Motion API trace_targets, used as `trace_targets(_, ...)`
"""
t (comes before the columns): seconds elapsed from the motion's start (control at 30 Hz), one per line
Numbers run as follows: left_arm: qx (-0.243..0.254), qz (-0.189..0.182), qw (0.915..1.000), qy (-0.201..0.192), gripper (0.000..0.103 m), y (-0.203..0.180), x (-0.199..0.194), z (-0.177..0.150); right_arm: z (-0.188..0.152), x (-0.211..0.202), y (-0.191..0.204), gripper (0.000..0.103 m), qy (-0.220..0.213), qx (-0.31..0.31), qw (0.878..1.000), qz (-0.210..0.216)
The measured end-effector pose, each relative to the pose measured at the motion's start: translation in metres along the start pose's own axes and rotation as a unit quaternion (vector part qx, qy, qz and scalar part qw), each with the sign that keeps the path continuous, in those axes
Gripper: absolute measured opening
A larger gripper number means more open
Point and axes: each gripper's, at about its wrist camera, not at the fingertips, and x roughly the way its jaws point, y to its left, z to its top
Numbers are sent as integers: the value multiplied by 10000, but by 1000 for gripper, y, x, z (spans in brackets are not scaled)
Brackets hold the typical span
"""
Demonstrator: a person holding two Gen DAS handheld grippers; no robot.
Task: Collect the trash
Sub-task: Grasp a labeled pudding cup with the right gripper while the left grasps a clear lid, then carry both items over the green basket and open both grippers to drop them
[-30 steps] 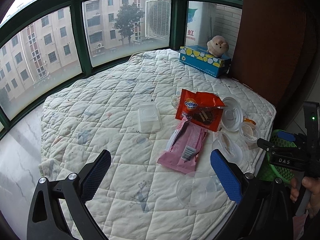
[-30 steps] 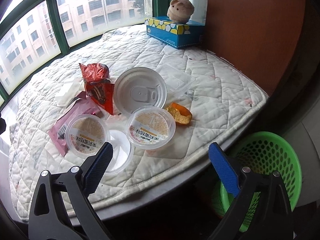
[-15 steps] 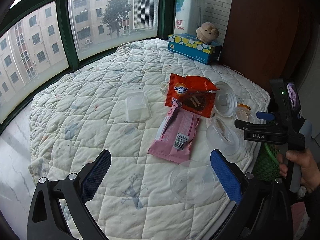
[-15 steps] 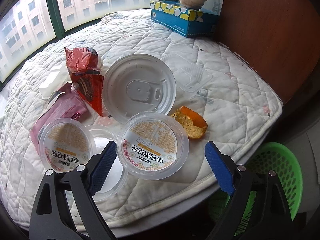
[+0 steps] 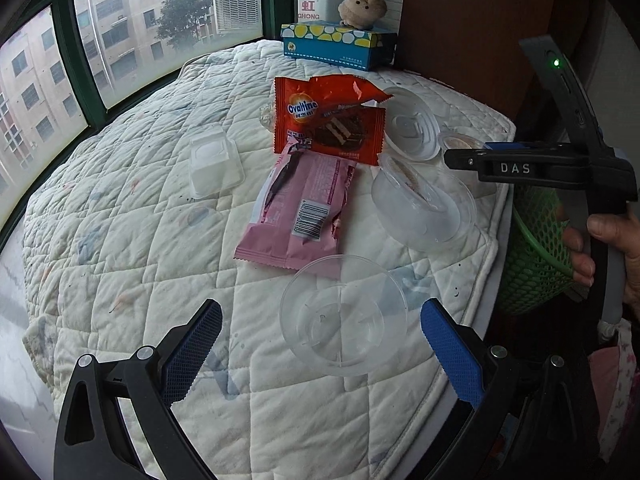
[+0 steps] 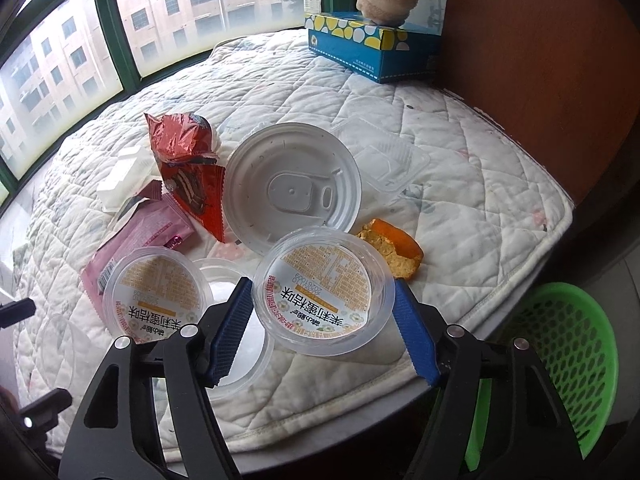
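Now, on a quilted white mattress (image 5: 132,216) beside a green-framed window, snack litter lies clustered near the right-hand edge. The right hand-held gripper (image 6: 322,322) straddles a clear jelly cup (image 6: 323,291) with an orange-printed label, one blue pad close on each side of its rim; whether the pads actually press the cup cannot be told. A second labelled cup (image 6: 156,290) sits just to the left, beside a pink wrapper (image 6: 140,240). Behind the cups lie a large white lid (image 6: 294,190), a red Ovaltine wrapper (image 6: 186,168), a clear plastic tray (image 6: 386,160) and a piece of orange peel (image 6: 394,248), which rests just beside the straddled cup. A green mesh basket (image 6: 568,344) stands below the mattress edge at right.

The left hand-held gripper (image 5: 320,354) hangs with its fingers spread wide and empty, either side of a transparent round lid (image 5: 344,312) lying flat on the quilt. From its camera the person's hand (image 5: 608,248) is seen gripping the other tool's handle. A blue tissue box (image 5: 338,46) topped by a small plush toy (image 5: 362,6) sits at the far edge by a brown panel.
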Motion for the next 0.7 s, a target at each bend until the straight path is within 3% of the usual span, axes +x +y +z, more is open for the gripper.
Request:
trace_targets(0.17, 0, -48, 10000, 45, 95, 1, 11, -1, 0, -18, -5, 70, -160, 98, 9998, 48)
trace_targets(0.4, 64, -226, 9997, 111, 61, -2, 14, -2, -9, -45, -17, 70, -352, 203, 9992, 32)
trace_targets(0.7, 151, -179, 9997, -121, 58, -6, -12, 4, -27, -73, -48, 70, -498, 472, 9976, -86)
